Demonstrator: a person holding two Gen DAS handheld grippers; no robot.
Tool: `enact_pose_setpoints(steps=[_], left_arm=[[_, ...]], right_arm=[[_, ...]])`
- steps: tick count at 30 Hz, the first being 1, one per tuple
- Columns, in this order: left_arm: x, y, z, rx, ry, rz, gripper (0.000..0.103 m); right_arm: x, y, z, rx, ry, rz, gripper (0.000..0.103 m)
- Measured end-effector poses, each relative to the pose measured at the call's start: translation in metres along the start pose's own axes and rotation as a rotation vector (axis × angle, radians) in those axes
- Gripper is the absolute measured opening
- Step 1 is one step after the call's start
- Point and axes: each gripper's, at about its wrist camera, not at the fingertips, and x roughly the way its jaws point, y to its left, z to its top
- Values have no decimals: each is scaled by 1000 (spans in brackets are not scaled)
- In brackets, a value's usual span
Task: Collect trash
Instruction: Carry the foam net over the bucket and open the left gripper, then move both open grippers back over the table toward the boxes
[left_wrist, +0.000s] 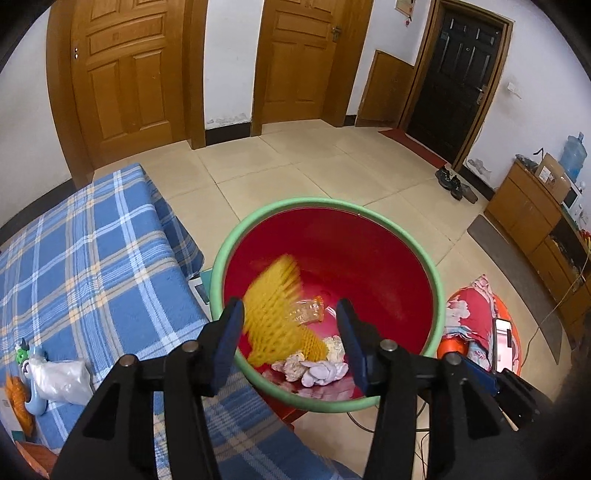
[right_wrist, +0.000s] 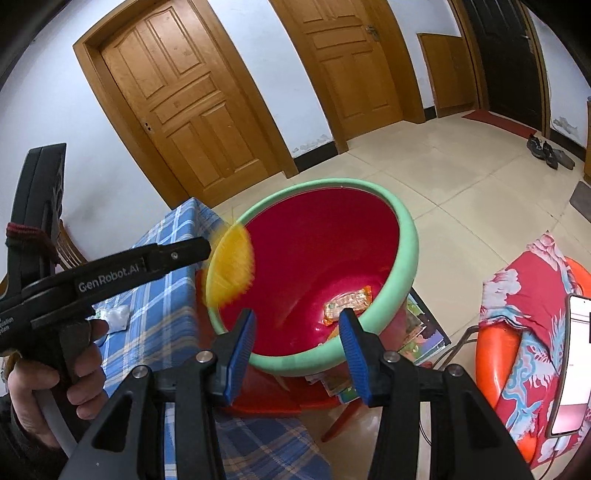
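Left gripper (left_wrist: 290, 325) poised over the red basin (left_wrist: 369, 258) with green rim, fingers (left_wrist: 231, 339) spread wide, nothing between them. Yellow foam net (left_wrist: 277, 314), motion-blurred, inside the basin near its left wall, apart from both fingers. Crumpled tissues (left_wrist: 317, 365) and a clear wrapper (left_wrist: 308, 310) on the basin floor. Right gripper (right_wrist: 297, 345) at the basin's near rim, fingers (right_wrist: 242, 343) parted and empty. White plastic bag (left_wrist: 61, 380) on the plaid-covered counter (left_wrist: 92, 258), near its left edge.

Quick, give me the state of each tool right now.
Left tool: open, empty; blurred yellow foam net over red basin.
Right tool: open, empty.
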Motion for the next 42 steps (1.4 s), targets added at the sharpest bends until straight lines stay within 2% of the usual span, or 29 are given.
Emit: enact_pose_setpoints(steps=[8,17,22,34,42], left_arm=[[-14,10,-3,-25,-11,20,54],[-49,29,-19,-50,-37,51,54],[-75,46,-31,-75,-56,73,54],[-133,112,-66,-177,-84,192,54],[-164,163,-91,-246,-101,288,54]], right_arm=[[-1,4,1,-9,-13,8,51],[-13,27,-2,-50,-31,16,59],[-20,47,-5,-74,-40,29,68],[-33,100,-18,-146,-49,82,86],[-29,136,-32,-200,-26,120,89]])
